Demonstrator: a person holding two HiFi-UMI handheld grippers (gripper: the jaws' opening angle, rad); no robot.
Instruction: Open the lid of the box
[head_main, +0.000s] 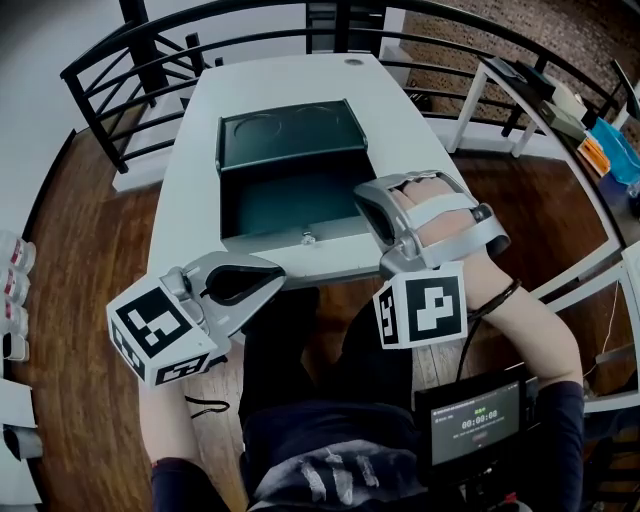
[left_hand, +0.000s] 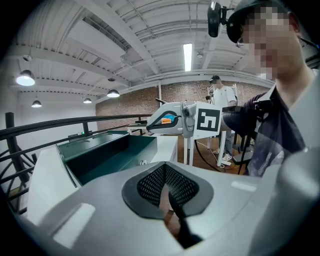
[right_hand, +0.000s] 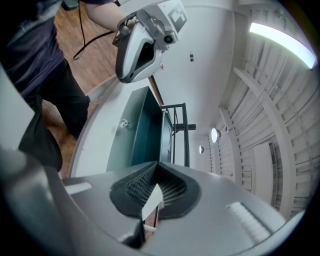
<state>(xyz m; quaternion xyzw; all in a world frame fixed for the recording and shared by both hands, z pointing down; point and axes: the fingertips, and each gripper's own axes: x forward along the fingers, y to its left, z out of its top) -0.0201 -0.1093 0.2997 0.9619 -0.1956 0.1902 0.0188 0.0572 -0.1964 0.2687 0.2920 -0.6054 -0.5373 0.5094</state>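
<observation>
A dark green box (head_main: 290, 200) stands on the white table (head_main: 190, 200). Its lid (head_main: 290, 135) is swung up and back, and the inside shows bare. A small metal latch (head_main: 308, 238) sits on the front wall. My right gripper (head_main: 362, 197) hovers over the box's front right corner, shut, with nothing in it. My left gripper (head_main: 278, 270) is off the table's front edge, at the lower left, also shut and empty. The left gripper view shows the open box (left_hand: 107, 155) and the right gripper (left_hand: 155, 120) beyond it. The right gripper view shows the box (right_hand: 145, 135) edge-on.
A black railing (head_main: 150, 50) curves round the table's far side and left. A white desk (head_main: 540, 100) with loose items stands at the right. A small screen (head_main: 475, 420) sits by the person's lap. Another person (left_hand: 222, 100) stands far off. The floor is dark wood.
</observation>
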